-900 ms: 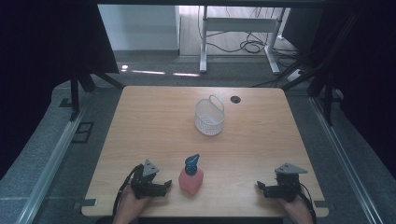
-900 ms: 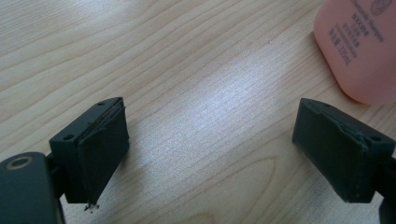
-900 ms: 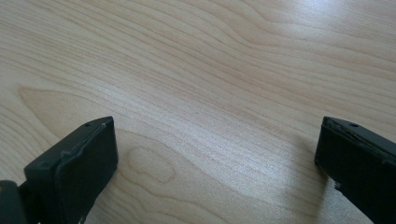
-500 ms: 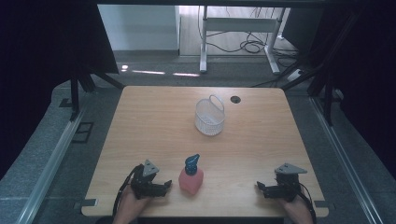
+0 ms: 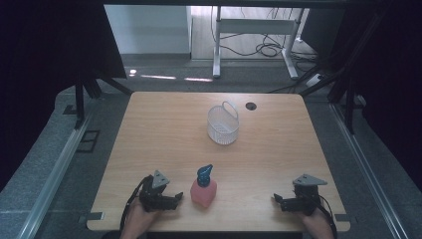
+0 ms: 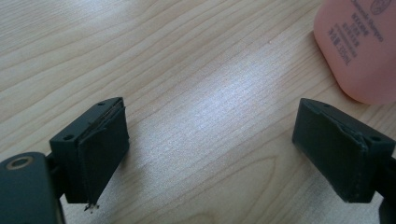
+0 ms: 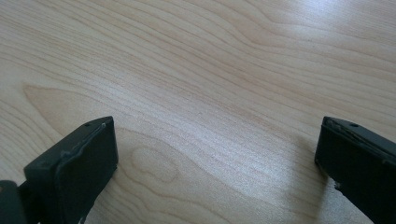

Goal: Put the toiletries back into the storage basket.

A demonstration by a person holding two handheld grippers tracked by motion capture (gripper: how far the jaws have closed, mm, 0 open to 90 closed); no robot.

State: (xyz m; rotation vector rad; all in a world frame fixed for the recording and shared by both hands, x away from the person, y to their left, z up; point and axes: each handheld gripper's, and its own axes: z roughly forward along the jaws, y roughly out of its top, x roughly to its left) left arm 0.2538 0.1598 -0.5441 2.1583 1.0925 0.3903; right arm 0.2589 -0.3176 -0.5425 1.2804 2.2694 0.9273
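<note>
One pink pump bottle (image 5: pixel 203 191) with a blue pump head stands upright near the front edge of the wooden table (image 5: pixel 164 129), just beside the left gripper (image 5: pixel 175 197), which lies low on the tabletop pointing toward it; in the left gripper view its pink body with printed label text (image 6: pixel 357 42) sits just ahead of the right-hand jaw, apart from it and outside the gap. That gripper's jaws stand wide apart with only bare wood grain between them, holding nothing (likely a resting pose that leaves the bottle within easy reach for a first grasp). The right gripper (image 5: pixel 278 201) rests well apart at the other front corner, its jaws likewise spread wide over bare wood and empty, probably parked so it stays out of the way. Farther back, near the table's middle, stands one white mesh basket (image 5: pixel 222 123) with a loop handle, upright and open at the top, seemingly placed as a receptacle. Behind it one dark cable hole (image 5: pixel 251 105) marks the tabletop. Count: one bottle, one basket, two grippers.
</note>
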